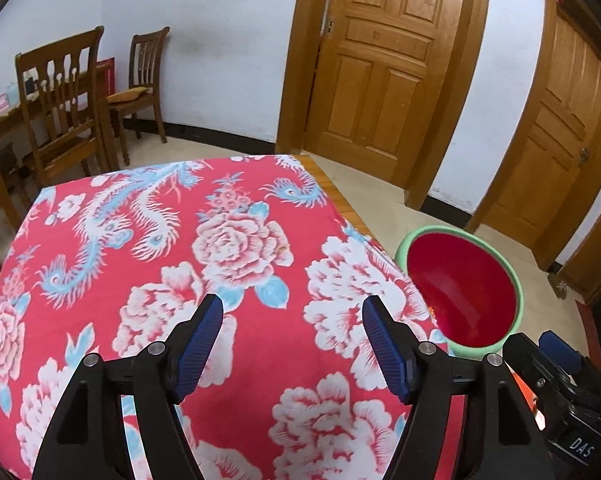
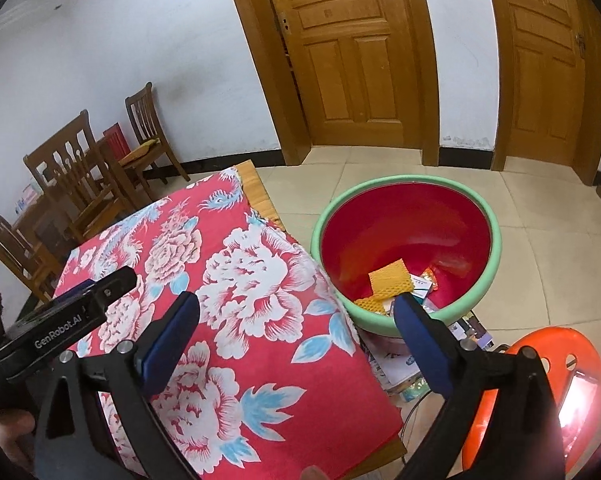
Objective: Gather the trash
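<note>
Both grippers sit nearest the lens and both carry nothing. Left gripper (image 1: 292, 312): blue ribbed pads spread, only tablecloth showing between them. Right gripper (image 2: 296, 308): pads spread wider, nothing between them either, near pad over the cloth, far pad over the basin's rim.

Trash is in the round red basin with the pale green rim (image 2: 496, 240), which stands on the tiled floor just right of the table. From the right wrist I see a yellow foam mesh sleeve (image 2: 388, 280) plus small printed wrappers (image 2: 426, 282) lying at the bottom, near side. Papers (image 2: 396, 364) lie on the floor beside the basin's near edge; can't tell if they count as trash.

Red floral tablecloth with white peonies and blue phoenixes (image 1: 260, 208) covers the wooden table. I see no loose item on it in either view. My read: the tabletop part looks done or close to it.

How I'd run the next bit:
- Sweep the left camera over the near cloth and table edges, since the grippers hide part of it.
- If the floor papers are targets, take them with the right gripper, pads flat to the sheet edge, pinch, then drop them over the basin's centre.
- Keep clear of the orange plastic stool (image 2: 540, 364) at near right.

Wooden chairs (image 1: 66, 92) and panelled doors (image 1: 384, 52) are far off, no concern.
</note>
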`<state>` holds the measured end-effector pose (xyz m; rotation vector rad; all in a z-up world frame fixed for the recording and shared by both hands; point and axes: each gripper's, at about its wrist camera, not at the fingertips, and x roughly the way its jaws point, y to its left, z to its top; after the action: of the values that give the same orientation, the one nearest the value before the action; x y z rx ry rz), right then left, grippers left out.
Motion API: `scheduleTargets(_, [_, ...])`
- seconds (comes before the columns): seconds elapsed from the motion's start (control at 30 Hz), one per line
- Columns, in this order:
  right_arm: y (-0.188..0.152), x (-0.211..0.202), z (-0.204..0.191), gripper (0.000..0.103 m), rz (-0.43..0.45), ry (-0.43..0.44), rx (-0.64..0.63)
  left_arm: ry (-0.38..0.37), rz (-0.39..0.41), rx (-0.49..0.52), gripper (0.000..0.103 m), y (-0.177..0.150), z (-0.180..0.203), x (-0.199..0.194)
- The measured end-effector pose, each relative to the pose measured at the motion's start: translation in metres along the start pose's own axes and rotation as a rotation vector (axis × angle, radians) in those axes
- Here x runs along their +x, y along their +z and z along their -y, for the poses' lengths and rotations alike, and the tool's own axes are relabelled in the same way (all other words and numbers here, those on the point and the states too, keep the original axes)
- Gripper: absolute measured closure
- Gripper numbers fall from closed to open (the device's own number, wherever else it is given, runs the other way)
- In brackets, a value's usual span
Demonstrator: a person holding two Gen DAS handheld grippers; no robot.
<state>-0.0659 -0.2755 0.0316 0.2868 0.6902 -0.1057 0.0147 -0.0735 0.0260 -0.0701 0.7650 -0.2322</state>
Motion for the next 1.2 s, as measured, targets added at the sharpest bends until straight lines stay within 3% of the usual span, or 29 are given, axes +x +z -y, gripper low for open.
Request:
scheduleTargets(0.67, [-0.016,-0.006,-0.020,0.006,0.013,-0.022,-0.059,0.072,0.035,-0.028,0.029,-0.018,-0.017,-0.017])
scheduleTargets(1.2, [-0.016,-0.007,-0.020,0.006,0.013,-0.022,-0.059,0.074,0.037,-0.030,0.029,-0.018,-0.018,-0.018])
